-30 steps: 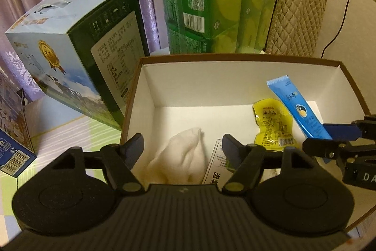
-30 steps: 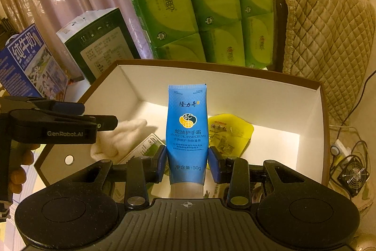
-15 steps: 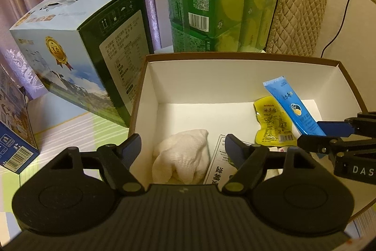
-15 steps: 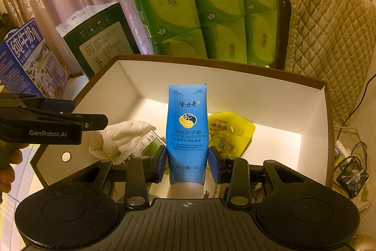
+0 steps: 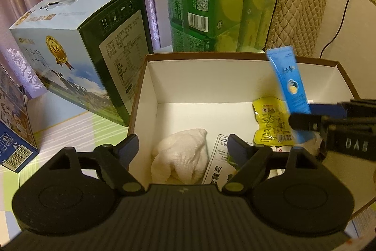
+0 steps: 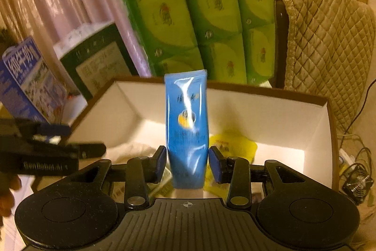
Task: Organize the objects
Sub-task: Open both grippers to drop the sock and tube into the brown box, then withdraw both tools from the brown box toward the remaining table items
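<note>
My right hand-held gripper (image 6: 187, 164) pinches the blue tube (image 6: 186, 128) upright above the white box (image 5: 150, 91); blur probably means it's rising. I should carry it steadily, clear of the rim. My left hand-held gripper (image 5: 182, 146) hangs empty, spread.

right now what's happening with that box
A person is sorting small items with a tool in each hand. The right tool grips a blue tube, held up over the open white box. The left tool is open and empty near the box's front edge. A white cloth and a yellow packet lie inside the box.
</note>
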`<act>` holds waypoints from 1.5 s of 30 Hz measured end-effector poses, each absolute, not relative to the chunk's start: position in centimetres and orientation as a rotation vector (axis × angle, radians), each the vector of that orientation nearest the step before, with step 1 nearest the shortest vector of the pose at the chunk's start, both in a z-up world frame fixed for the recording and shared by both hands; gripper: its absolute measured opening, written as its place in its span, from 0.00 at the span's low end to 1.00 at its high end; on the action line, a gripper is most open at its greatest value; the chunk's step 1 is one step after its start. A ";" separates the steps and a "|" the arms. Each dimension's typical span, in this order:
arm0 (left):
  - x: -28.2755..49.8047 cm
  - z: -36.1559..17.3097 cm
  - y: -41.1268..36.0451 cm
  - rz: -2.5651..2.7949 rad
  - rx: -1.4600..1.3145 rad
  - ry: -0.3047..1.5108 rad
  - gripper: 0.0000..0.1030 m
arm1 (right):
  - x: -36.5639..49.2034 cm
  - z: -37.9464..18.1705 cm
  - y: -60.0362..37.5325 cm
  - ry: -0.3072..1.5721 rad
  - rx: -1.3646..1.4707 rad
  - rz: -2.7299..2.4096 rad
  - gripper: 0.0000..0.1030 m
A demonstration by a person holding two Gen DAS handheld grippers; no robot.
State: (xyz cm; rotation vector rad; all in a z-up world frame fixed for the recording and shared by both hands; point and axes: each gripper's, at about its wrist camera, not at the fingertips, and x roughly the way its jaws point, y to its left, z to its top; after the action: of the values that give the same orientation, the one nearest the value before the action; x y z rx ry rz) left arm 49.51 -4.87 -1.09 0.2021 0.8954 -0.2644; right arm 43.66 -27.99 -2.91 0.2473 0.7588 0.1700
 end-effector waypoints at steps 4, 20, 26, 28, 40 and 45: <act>49.1 -0.9 -4.8 -0.264 0.199 0.892 0.82 | 43.1 -2.1 -27.9 0.733 0.239 0.175 0.47; 45.8 1.2 -4.4 -0.286 0.160 0.874 0.88 | 38.2 0.2 -28.1 0.716 0.277 0.171 0.57; 43.9 2.3 -4.2 -0.291 0.141 0.863 0.88 | 36.2 1.1 -28.1 0.708 0.290 0.155 0.58; 43.2 2.6 -4.1 -0.288 0.133 0.862 0.88 | 35.5 1.4 -28.1 0.706 0.291 0.151 0.58; 38.4 5.1 -3.2 -0.285 0.074 0.839 0.88 | 30.7 2.9 -27.7 0.695 0.310 0.145 0.60; 36.1 5.9 -2.9 -0.284 0.061 0.837 0.88 | 28.4 3.5 -27.2 0.693 0.317 0.152 0.60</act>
State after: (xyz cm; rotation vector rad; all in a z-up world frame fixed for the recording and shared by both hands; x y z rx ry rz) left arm 36.12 -2.88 5.86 0.0608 0.8368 -0.2843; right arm 28.43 -27.15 3.54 0.3168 0.6934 0.1520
